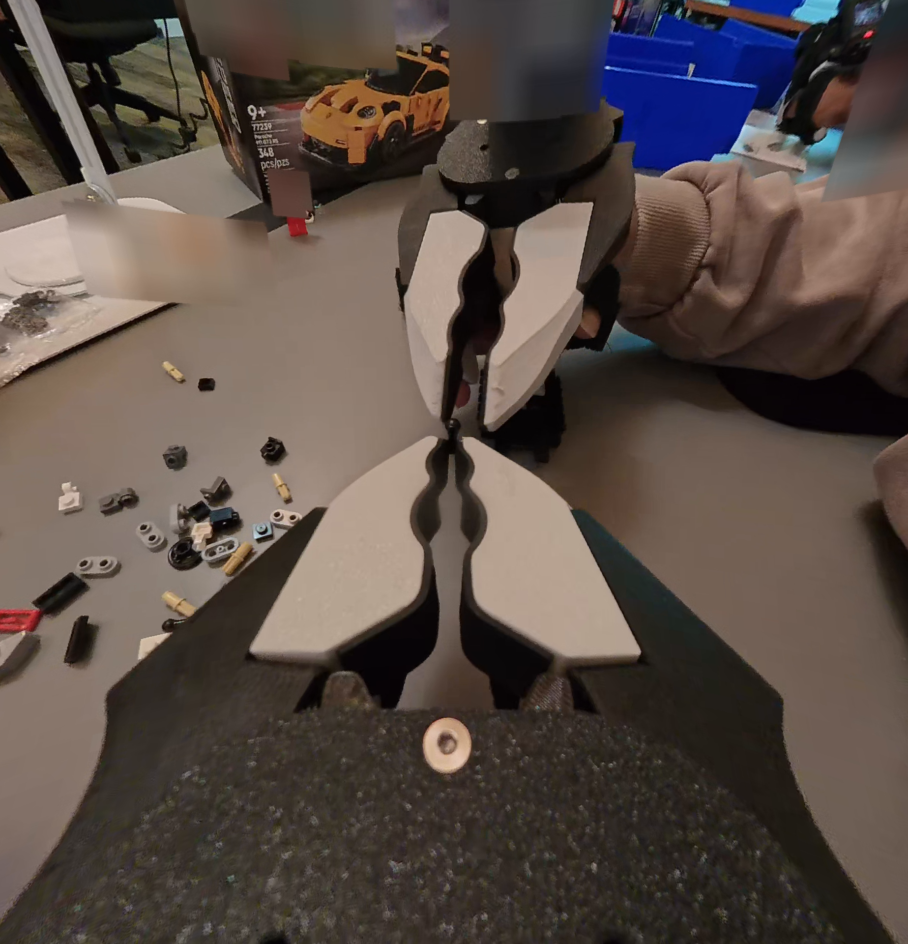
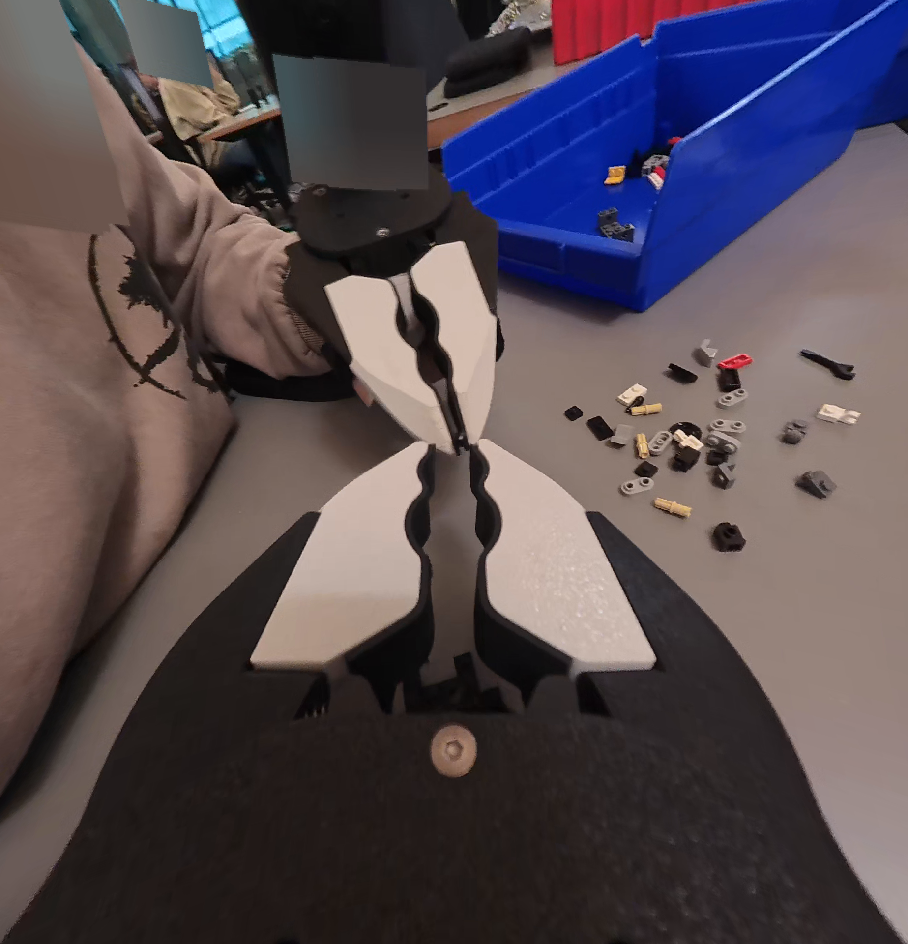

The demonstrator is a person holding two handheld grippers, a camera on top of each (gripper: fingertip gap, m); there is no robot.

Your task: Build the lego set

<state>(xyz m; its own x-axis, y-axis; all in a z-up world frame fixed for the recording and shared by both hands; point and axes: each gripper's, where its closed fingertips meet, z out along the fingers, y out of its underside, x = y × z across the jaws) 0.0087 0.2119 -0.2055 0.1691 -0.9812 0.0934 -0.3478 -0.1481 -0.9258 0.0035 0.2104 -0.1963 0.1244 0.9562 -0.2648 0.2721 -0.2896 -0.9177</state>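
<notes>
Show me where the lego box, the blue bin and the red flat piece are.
lego box [image 1: 339,127], left wrist view, on its front face.
blue bin [image 2: 569,173], right wrist view, on its side wall.
red flat piece [image 1: 12,619], left wrist view, on its middle.

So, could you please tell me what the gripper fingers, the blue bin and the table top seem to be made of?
The left gripper's fingers: likely printed plastic, matte and grainy, with pale faces on black bodies. The blue bin: moulded plastic, smooth with a slight sheen and ribbed walls. The table top: probably grey laminate, flat, uniform and matte, though this is uncertain.
</notes>
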